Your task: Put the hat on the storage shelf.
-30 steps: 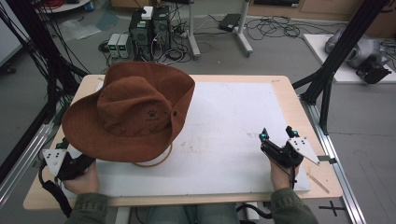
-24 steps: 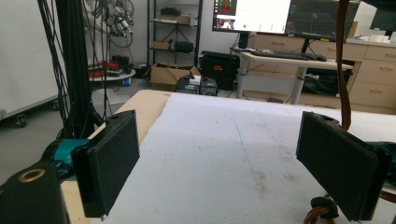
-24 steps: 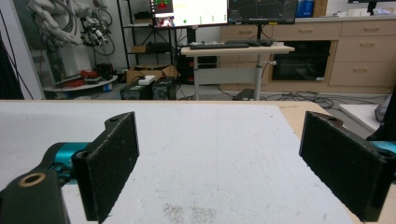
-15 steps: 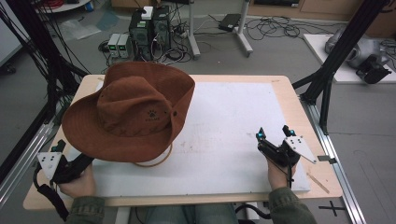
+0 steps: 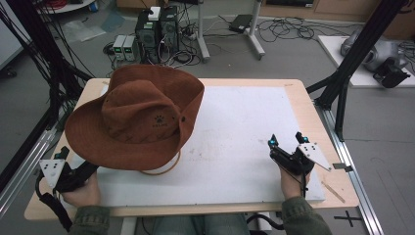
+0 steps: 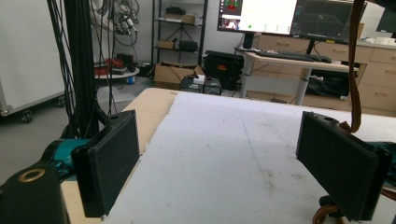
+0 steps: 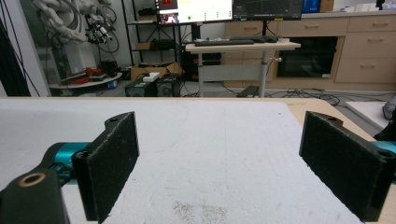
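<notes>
While both grippers sit wide open and empty, nothing's grabbed yet.
Hat lies just far-right of the left gripper; right gripper is well apart.

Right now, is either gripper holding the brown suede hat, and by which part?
Nothing is held. The left gripper and the right gripper both have open jaws with only white mat between them; the brown suede hat stays untouched.

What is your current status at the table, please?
Left tool open, beside hat brim. Right tool open, on white mat. Brown suede wide-brimmed hat untouched, tan cord beneath. Nothing in the way.
</notes>
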The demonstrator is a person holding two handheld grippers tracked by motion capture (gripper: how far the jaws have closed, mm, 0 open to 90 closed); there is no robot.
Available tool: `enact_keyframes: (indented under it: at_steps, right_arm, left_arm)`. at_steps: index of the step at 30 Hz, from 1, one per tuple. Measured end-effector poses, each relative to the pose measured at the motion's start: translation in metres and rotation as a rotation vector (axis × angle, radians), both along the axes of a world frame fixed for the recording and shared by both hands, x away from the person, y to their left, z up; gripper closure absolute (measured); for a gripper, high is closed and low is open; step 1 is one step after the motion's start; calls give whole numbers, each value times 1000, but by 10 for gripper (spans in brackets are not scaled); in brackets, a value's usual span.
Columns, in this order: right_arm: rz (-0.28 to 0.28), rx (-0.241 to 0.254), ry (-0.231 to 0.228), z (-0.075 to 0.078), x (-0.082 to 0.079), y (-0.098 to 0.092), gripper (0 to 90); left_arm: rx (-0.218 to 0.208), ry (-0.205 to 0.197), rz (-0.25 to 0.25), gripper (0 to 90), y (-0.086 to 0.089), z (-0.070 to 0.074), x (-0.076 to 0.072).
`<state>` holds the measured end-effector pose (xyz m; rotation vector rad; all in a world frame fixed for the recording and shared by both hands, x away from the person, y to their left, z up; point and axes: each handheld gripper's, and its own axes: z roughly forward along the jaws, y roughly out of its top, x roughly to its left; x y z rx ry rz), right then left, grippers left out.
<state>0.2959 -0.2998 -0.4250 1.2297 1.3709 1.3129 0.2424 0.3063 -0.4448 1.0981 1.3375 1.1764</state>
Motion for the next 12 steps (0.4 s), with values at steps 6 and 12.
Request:
enact_keyframes:
  at_steps: [6,12]
  right_arm:
    - [-1,10,13,-1,0,-1,117]
    - [1,11,20,-2,2,-1,117]
  left_arm:
    - [-3,4,-2,136,0,-1,1]
    - [-7,6,-3,136,1,-2,2]
